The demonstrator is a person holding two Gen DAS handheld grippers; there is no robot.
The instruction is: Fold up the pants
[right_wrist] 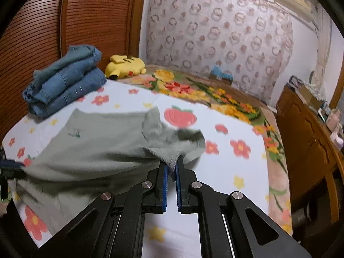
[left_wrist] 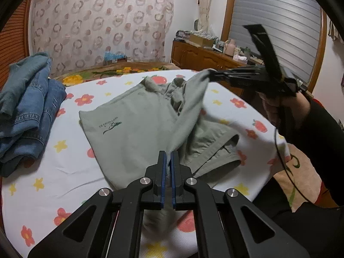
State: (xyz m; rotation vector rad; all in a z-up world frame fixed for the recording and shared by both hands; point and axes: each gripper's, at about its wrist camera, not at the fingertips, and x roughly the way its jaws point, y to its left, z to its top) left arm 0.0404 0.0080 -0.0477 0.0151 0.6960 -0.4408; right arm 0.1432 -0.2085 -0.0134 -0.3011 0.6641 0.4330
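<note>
Pale grey-green pants (left_wrist: pixel 133 129) with a small dark logo lie on the flowered white sheet (left_wrist: pixel 64 172) of a bed. My left gripper (left_wrist: pixel 168 157) is shut on a near edge of the fabric, which is lifted off the sheet. In the right wrist view my right gripper (right_wrist: pixel 171 161) is shut on a hemmed corner of the pants (right_wrist: pixel 96 146). The left wrist view shows that right gripper (left_wrist: pixel 211 74) raised at the far right, cloth pinched at its tip, with a person's hand (left_wrist: pixel 277 107) on its handle. The fabric stretches between the two grippers. My left gripper (right_wrist: pixel 10 164) peeks in at the left edge.
A stack of folded blue jeans (left_wrist: pixel 25 111) (right_wrist: pixel 64 81) sits at the bed's far left. A yellow plush toy (right_wrist: pixel 125 65) lies behind it. A wooden cabinet (right_wrist: pixel 305 142) with clutter on top stands to the right of the bed. A cable (left_wrist: pixel 281 159) hangs from the right gripper.
</note>
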